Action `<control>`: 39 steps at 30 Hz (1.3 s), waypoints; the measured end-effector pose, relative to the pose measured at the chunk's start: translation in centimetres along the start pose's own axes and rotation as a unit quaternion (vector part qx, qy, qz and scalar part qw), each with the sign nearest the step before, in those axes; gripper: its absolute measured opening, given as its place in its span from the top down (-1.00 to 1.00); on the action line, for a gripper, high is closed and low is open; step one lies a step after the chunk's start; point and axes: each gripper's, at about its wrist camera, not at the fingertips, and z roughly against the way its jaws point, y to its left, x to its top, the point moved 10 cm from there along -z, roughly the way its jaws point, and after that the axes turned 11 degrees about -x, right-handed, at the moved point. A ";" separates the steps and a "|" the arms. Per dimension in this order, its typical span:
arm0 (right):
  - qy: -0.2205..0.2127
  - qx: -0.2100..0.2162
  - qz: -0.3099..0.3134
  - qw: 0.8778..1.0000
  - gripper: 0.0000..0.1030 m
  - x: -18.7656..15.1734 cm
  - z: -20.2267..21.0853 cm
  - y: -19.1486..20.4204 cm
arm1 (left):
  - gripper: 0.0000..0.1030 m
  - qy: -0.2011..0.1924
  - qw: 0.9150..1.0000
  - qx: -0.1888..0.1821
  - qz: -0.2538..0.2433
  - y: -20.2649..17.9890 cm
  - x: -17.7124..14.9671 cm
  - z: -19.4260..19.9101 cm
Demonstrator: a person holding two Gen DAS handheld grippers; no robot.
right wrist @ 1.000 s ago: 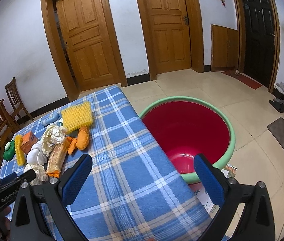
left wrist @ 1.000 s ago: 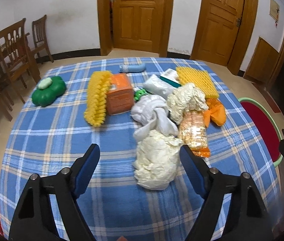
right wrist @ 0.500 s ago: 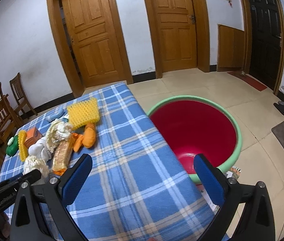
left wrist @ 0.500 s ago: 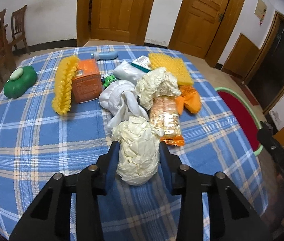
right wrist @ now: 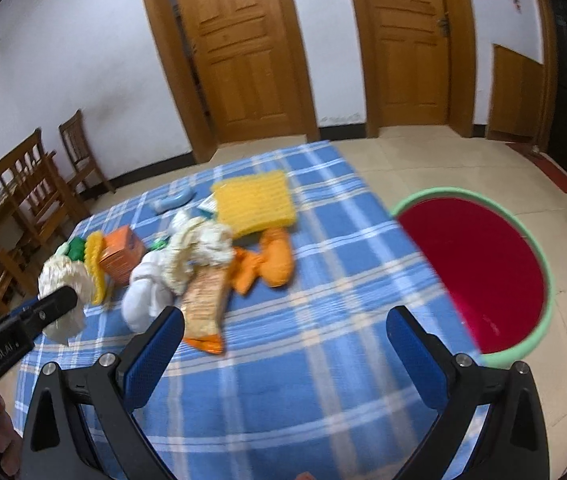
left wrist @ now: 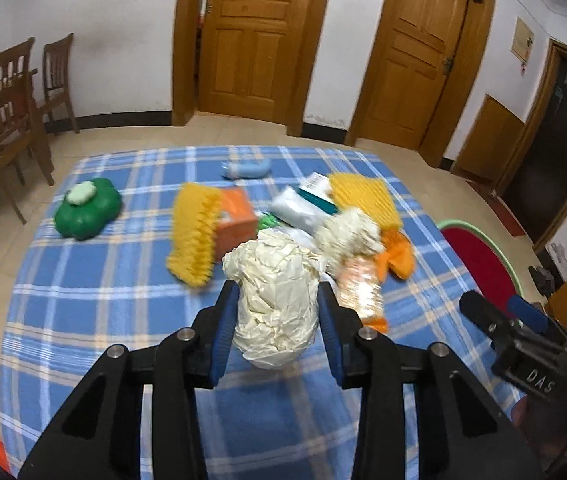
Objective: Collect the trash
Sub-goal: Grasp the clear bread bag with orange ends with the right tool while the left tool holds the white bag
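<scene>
Our left gripper (left wrist: 277, 316) has its blue pads clamped on both sides of a crumpled cream paper wad (left wrist: 273, 300), which we hold just above the blue plaid tablecloth (left wrist: 103, 320). Our right gripper (right wrist: 283, 344) hangs over bare cloth with its jaws spread wide and nothing between them. Beyond the wad lies the remaining litter: a shiny orange snack wrapper (right wrist: 205, 304), a second paper wad (left wrist: 347, 234) and yellow foam netting (right wrist: 255, 202). The red basin with a green rim (right wrist: 479, 264) sits on the floor off the table's right edge.
</scene>
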 end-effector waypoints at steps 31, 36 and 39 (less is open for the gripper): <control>0.070 -0.020 0.060 0.996 0.18 -3.5 -4.9 7.8 | 0.23 -0.035 0.998 -0.033 0.031 7.6 1.0 -1.5; 0.054 -0.013 0.065 0.996 0.20 -3.5 -2.7 7.5 | 0.23 -0.035 0.998 -0.040 0.028 6.8 0.9 -1.3; 0.049 -0.004 0.064 0.997 0.21 -3.7 -1.4 7.2 | 0.23 -0.038 0.998 -0.045 0.033 6.4 0.8 -0.6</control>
